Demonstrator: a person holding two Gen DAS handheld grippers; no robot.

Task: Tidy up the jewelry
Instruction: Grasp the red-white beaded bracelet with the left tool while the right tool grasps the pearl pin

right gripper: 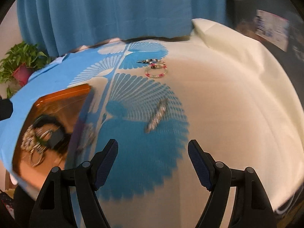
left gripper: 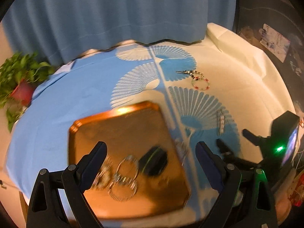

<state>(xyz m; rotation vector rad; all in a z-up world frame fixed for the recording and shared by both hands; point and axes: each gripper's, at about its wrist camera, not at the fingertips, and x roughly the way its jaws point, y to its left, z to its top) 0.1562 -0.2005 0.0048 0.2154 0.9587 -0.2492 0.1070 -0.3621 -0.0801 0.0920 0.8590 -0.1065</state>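
A copper tray [left gripper: 121, 129] lies on the blue and cream cloth; it also shows at the left of the right wrist view [right gripper: 62, 96]. In it lie silver hoop bracelets [left gripper: 123, 180] and a black watch-like band [left gripper: 153, 161]. My left gripper [left gripper: 151, 165] is open and empty, hovering over the tray. My right gripper [right gripper: 153, 161] is open and empty above the cloth. A silver sparkly strip [right gripper: 157, 115] lies ahead of it, also in the left wrist view [left gripper: 220, 123]. Beaded bracelets [right gripper: 156, 70] lie farther back, also in the left wrist view [left gripper: 200, 81].
A blue curtain [left gripper: 114, 19] hangs behind the table. A potted plant [left gripper: 20, 79] stands at the far left. A small silver piece [right gripper: 87, 134] lies on the cloth by the tray's right rim. The right gripper's body [left gripper: 275, 142] shows at the right.
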